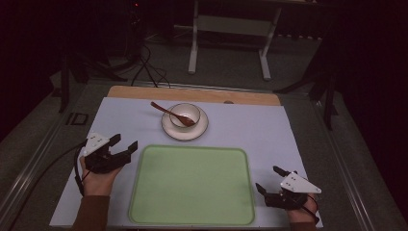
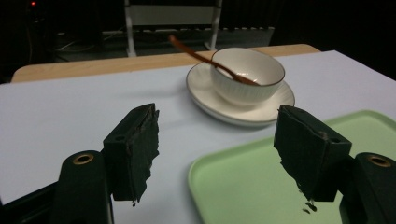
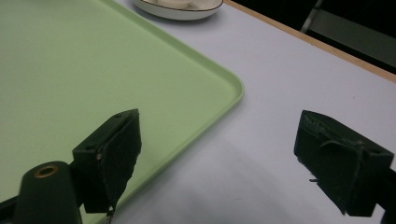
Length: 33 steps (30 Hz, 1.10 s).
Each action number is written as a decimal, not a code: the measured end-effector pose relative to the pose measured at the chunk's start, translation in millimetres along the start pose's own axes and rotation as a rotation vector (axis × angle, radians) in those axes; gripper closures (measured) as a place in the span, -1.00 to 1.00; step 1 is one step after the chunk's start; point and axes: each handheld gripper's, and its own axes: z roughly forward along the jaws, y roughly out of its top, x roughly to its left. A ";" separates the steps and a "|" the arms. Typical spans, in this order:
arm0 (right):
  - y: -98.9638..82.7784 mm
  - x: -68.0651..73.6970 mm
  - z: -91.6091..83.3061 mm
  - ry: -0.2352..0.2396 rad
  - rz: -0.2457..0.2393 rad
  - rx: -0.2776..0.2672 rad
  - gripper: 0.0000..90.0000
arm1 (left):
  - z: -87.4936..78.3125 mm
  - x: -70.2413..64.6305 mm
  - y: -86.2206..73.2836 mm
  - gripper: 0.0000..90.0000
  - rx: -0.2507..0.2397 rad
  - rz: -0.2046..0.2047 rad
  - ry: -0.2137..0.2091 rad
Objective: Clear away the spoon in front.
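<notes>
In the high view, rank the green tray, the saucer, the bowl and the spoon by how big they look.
1. Green tray, far the largest.
2. Saucer.
3. Bowl and wooden spoon: unsure. The bowl covers more area, while the spoon looks at least as long but is far thinner.

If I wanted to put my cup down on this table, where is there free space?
The green tray is bare all over. The white sheet is free right of the saucer and in the far left corner. Space is tightest at the middle back, where the bowl with its spoon sits, and beside the tray, where the left gripper and right gripper rest.
</notes>
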 end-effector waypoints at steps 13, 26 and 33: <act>0.1 -1.1 -1.0 -0.005 0.000 -0.004 -0.68 | 31.7 -9.7 23.5 -0.38 -0.006 0.007 -0.005; 0.3 -1.6 -2.2 -0.013 0.001 -0.011 -0.68 | 58.7 -16.0 36.1 -0.43 0.021 0.017 0.001; 0.2 -2.2 -2.7 -0.016 0.001 -0.015 -0.68 | 76.0 -14.7 40.0 -0.43 0.046 0.003 0.021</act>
